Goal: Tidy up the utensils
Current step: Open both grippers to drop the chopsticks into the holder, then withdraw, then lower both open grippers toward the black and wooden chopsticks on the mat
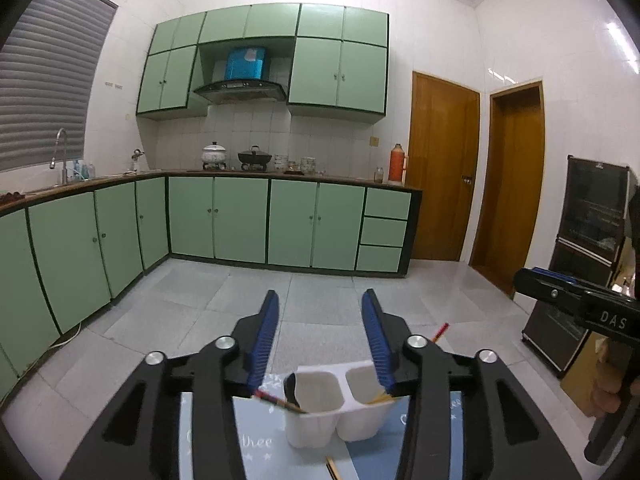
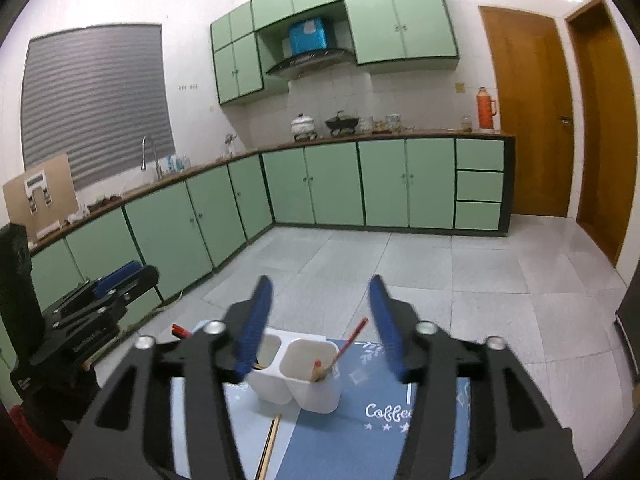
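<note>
Both tongs, left (image 1: 320, 312) and right (image 2: 322, 300), gape wide, holding nothing. White two-cup holder (image 2: 296, 376) stands on blue mat (image 2: 360, 420); chopsticks (image 2: 346, 344) lean in its right cup. One chopstick (image 2: 270, 444) lies near, on mat.

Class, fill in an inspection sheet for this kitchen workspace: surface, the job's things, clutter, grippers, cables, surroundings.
Surface: blue table mat with white lettering.
Job's things: white two-compartment holder upright on the mat, chopsticks leaning out of it; a dark utensil in one compartment; one loose chopstick lying on the mat.
Clutter: nothing seen on the mat.
Grippers: left gripper open, empty; right gripper open, empty; both above the holder.
Cables: a white cord on the floor by the cabinets.
Surroundings: green cabinets, two wooden doors, tiled floor.
</note>
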`<state>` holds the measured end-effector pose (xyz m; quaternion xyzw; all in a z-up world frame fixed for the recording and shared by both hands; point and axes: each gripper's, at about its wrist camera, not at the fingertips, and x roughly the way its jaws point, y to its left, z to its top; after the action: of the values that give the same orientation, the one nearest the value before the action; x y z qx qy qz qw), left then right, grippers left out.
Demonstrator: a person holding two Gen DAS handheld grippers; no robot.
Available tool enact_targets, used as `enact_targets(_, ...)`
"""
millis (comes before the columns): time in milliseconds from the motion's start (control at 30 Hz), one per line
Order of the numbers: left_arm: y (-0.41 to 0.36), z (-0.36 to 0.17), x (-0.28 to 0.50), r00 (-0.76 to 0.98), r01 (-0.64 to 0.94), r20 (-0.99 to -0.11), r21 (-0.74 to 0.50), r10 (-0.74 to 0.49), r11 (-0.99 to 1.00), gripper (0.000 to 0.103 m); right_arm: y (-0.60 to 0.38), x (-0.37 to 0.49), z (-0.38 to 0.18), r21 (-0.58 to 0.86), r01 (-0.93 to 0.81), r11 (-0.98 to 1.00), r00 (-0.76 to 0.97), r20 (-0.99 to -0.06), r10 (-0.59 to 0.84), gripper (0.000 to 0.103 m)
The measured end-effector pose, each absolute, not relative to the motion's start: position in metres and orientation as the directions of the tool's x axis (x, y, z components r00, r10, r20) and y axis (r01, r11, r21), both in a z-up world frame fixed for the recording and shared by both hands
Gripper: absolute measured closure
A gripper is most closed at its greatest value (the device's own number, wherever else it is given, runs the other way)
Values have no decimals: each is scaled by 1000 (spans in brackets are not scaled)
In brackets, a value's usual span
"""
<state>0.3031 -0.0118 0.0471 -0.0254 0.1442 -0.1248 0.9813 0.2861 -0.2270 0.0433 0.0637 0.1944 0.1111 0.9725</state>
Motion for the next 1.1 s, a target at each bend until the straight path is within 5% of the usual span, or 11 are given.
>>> enact_targets(433,4,-25,220,891,184,-406,-89,-204,979,30,-229,198,-30,194,-111,975,899,-399,182,7)
enact_targets(1100,6,-114,178,797,166,-576,-77,-180,983,29,-190,151,-133,171,-90,981,784,-596,176,5)
